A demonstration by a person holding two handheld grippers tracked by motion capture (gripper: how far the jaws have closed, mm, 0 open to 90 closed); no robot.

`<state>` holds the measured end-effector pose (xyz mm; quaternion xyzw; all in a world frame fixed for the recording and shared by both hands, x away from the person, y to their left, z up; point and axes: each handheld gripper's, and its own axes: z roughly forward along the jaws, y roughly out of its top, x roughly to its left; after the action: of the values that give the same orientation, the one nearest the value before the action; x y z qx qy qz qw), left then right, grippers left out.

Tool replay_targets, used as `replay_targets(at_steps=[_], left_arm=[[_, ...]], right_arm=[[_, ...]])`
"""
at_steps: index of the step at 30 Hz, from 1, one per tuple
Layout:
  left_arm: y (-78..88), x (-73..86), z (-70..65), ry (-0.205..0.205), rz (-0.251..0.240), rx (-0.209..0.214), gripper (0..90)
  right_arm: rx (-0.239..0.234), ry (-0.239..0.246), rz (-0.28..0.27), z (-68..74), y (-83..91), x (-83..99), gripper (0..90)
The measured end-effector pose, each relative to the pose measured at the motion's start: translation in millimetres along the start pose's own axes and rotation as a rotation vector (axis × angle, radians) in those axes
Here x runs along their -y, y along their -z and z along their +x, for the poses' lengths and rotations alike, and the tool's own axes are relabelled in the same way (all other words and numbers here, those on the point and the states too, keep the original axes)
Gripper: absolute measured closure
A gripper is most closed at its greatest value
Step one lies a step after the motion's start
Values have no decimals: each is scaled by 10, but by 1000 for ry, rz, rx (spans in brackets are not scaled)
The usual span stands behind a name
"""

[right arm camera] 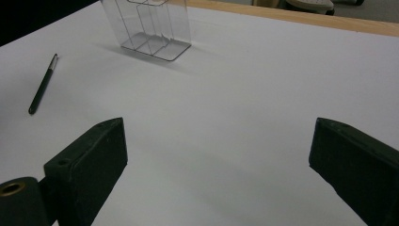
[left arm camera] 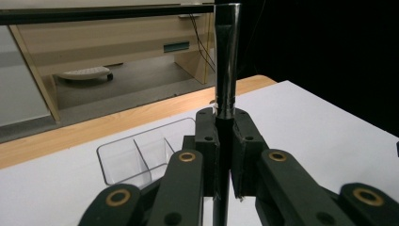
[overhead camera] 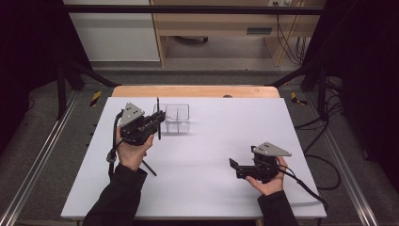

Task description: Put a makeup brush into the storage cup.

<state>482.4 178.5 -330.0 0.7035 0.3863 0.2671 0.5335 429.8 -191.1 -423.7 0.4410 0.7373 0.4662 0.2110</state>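
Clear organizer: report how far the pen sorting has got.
Done: nothing shows inside the clear organizer yet. In hand: the left gripper is shut on a dark pen, held upright beside the organizer. Left: that pen likely goes into a compartment, and a second pen lies on the white table. The right gripper is open.

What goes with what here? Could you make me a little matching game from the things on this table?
Things:
1. left claw
2. right claw
3. clear organizer
4. dark pen

States:
A. lying flat on the white table
B. wide open with nothing between its jaws
C. standing toward the far side of the table, with dividers inside
D. shut on an upright black brush

Pairs: 1-D, 2-B, 3-C, 4-A
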Motion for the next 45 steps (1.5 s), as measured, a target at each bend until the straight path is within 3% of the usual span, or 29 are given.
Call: replay_targets(at_steps=[11, 18, 27, 35, 45], left_arm=[[-141, -153, -7, -24, -15, 0, 825], [-276, -224, 33, -14, -7, -14, 825], [-434, -265, 107, -18, 3, -39, 825], [-593, -299, 162, -13, 12, -36, 825], [-842, -254, 232, -20, 28, -50, 825]], right_arm=[[-2, -2, -3, -1, 2, -3, 55], [-3, -3, -11, -9, 22, -16, 53], [-4, -6, -19, -15, 33, -25, 52], [-4, -7, -19, -18, 31, -29, 52], [-9, -9, -30, -21, 44, -35, 53]])
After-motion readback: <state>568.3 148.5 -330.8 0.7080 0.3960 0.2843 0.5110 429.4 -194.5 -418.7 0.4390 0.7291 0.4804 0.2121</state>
